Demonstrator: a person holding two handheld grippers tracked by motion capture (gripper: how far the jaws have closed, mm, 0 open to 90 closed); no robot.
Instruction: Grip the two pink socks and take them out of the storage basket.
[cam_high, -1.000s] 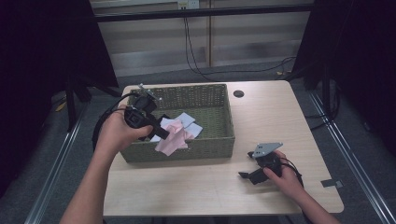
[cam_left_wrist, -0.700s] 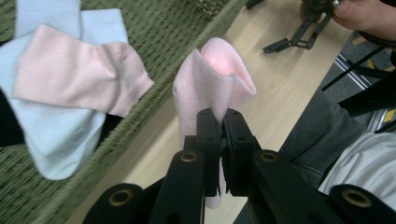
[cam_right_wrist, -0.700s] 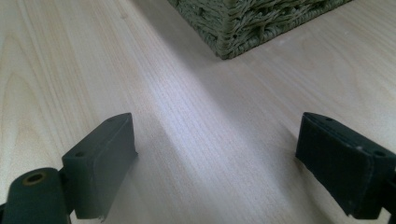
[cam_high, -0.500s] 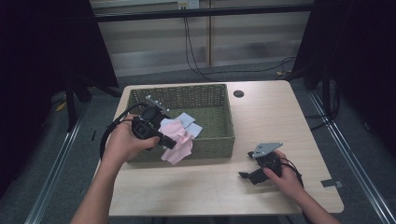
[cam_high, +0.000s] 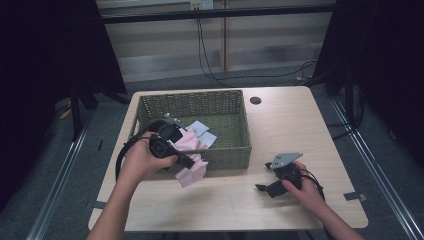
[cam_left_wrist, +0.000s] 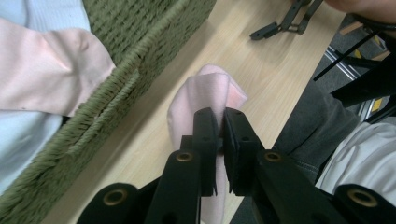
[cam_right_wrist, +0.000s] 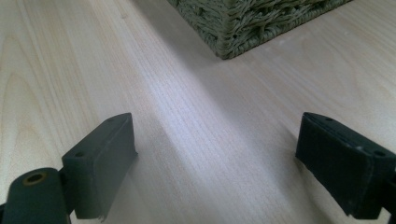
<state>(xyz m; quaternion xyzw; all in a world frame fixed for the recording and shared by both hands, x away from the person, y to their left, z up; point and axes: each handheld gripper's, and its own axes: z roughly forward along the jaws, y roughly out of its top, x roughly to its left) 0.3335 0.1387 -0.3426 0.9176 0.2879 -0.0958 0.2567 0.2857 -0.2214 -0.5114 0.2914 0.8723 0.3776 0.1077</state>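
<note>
1. While clamped between the near-closed jaws of the left gripper (cam_left_wrist: 219, 126), hangs a pink cloth (cam_left_wrist: 205, 98) just outside the front wall of the basket (cam_high: 225, 155), over the worktop (cam_high: 300, 120).
2. Have just been easing apart slightly, those jaws, yet with the cloth pinched between the pads.
3. Seen from above: left gripper (cam_high: 192, 164) at the basket's front left corner, cloth (cam_high: 192, 172) drooping below it toward the worktop.
4. Inside the basket: another pink cloth (cam_high: 189, 141) draped against the front wall, pale blue cloths (cam_high: 202, 131) behind it.
5. In the left gripper view: second pink cloth (cam_left_wrist: 46, 70) lying over the rim, blue cloth (cam_left_wrist: 51, 11) above it.
6. Right gripper (cam_high: 262, 187) low on the worktop, well apart from the basket's right front corner.
7. Jaws of the right gripper (cam_right_wrist: 215, 163) spread wide, holding nothing, bare worktop (cam_right_wrist: 187, 116) between them and the basket corner (cam_right_wrist: 243, 28) ahead.
</note>
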